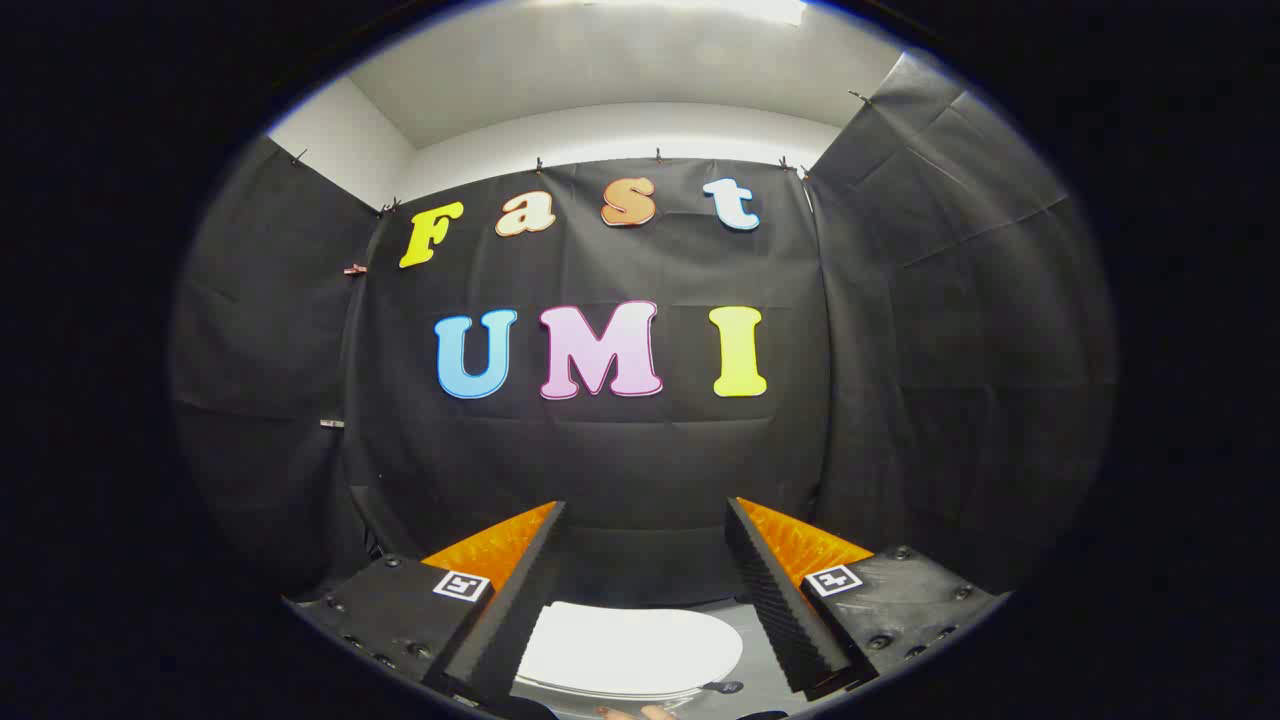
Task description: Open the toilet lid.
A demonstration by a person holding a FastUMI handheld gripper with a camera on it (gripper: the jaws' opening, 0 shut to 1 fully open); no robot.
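**Q:** Gripper view: what occupies the foreground?

**A:** The gripper (645, 590), seen from behind along its two fingers. The left finger (510, 600) and the right finger (780, 600) stand well apart, with a wide gap between them; the jaws are spread and pinch nothing. Each finger has a ridged inner face, and each finger base carries a small square marker (461, 585) (its pattern is too small to make out).

**Q:** Where is the toilet lid?

**A:** The toilet lid (630, 650) lies low in the gap between the fingers, below their level. It is a white, rounded plate lying flat, that is, closed. Its left edge is hidden behind the left finger; its right, rounded end stops short of the right finger. Neither finger touches it. A thin pale rim shows under its near edge. To the right of the lid lies a grey surface (760, 670) with a small dark item on it, too small to identify.

**Q:** Anything else near the lid?

**A:** Fingertips of a person's hand (655, 712) show just at the near side of the lid.

**Q:** And beyond the fingers?

**A:** The booth wall of black cloth (900, 400), hung from small clips (354, 269) along its top, with a white wall (620, 130) above it.
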